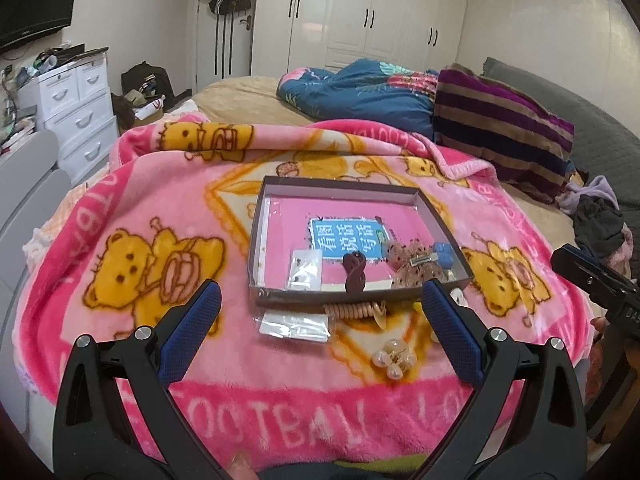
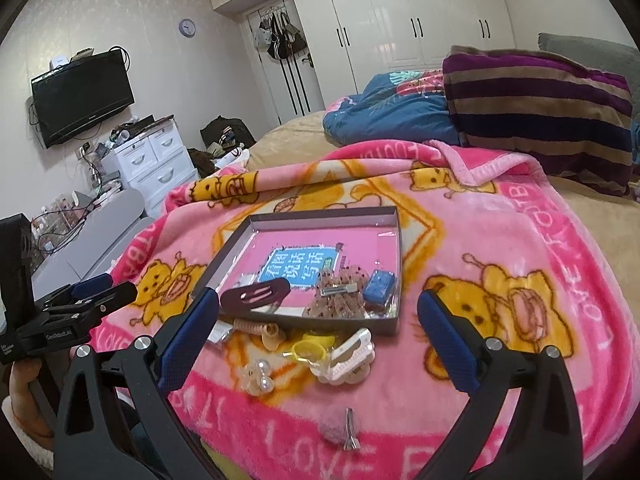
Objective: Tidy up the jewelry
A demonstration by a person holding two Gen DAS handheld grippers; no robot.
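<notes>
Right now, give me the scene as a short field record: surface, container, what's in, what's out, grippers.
surface: pink blanket on a bed
container: shallow box, open
in box: brown clip leaning on near wall, scrunchie, blue item, small bag
outside, near side: coil hair tie, yellow ring, white claw clip, pearl clip, metal clip, flat bag
left gripper: open, empty
right gripper: open, empty

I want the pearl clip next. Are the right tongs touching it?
Apart. The right wrist view shows the open right tongs with pink blanket between them and the pearl clip.
</notes>
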